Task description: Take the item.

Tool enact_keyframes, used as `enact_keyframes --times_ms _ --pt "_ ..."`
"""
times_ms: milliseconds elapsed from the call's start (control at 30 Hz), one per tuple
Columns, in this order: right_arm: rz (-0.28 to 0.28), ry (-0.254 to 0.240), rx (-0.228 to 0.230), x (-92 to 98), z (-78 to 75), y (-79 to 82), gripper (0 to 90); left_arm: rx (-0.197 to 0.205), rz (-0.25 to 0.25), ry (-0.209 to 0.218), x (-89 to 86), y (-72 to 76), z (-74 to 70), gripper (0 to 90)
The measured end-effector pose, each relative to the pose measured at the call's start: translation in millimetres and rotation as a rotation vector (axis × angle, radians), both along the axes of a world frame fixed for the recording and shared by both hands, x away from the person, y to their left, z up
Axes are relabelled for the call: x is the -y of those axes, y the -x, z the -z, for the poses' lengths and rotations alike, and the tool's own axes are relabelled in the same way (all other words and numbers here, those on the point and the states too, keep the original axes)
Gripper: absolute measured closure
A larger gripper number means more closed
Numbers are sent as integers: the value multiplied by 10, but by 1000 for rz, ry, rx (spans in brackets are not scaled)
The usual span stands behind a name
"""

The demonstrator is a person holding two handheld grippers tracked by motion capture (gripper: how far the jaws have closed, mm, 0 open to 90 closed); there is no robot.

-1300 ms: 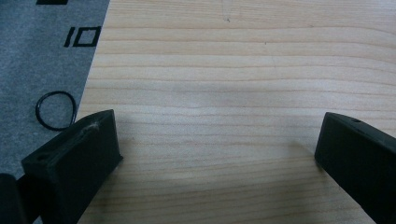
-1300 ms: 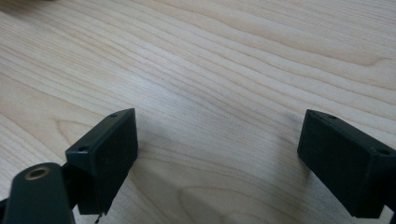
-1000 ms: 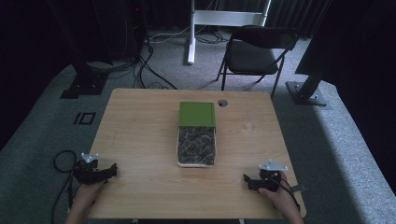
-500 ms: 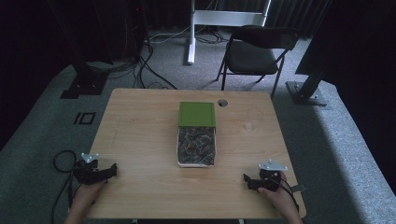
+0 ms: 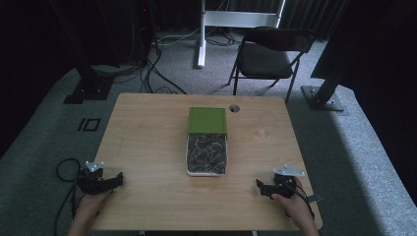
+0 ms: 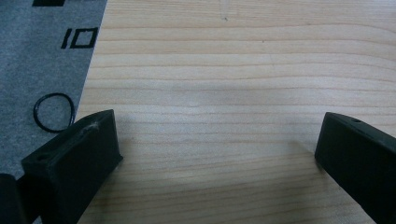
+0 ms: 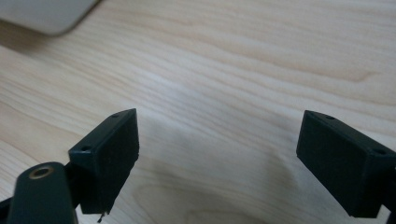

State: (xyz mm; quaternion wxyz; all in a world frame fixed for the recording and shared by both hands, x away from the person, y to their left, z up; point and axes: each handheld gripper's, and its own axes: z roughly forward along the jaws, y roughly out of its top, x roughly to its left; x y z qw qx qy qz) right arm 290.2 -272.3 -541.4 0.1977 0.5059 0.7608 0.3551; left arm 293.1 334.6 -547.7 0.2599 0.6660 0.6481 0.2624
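Observation:
A white tray (image 5: 189, 164) full of dark small pieces lies in the middle of the wooden table (image 5: 147, 142), and a green box (image 5: 207, 119) sits at its far end. My left gripper (image 5: 117, 180) rests at the table's near left corner; its jaws stand wide apart over bare wood in the left gripper view (image 6: 219, 140). At the near right, my right gripper (image 5: 259, 186) is open too, with nothing between its jaws (image 7: 217, 140). A corner of the white tray (image 7: 46, 16) shows at the top left of the right gripper view.
A round cable hole (image 5: 234, 108) sits near the table's far edge. A black folding chair (image 5: 268, 54) stands behind the table, with a white stand (image 5: 201, 34) and cables on the grey carpet. A black cable loop (image 6: 53, 112) lies on the floor by the left edge.

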Motion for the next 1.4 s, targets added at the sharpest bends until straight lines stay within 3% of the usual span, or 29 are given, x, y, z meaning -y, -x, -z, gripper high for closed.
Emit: enact_keyframes --times_ms 667,1000,1400 --pt "-41 -28 101 -176 -528 -136 135 0 0 0 0 0 0 3" --pt "-90 -59 147 -376 -761 -190 137 -1 0 0 0 0 -1 3" --pt "-152 -55 184 -635 -959 -290 140 1 -1 2 1 0 0 3"
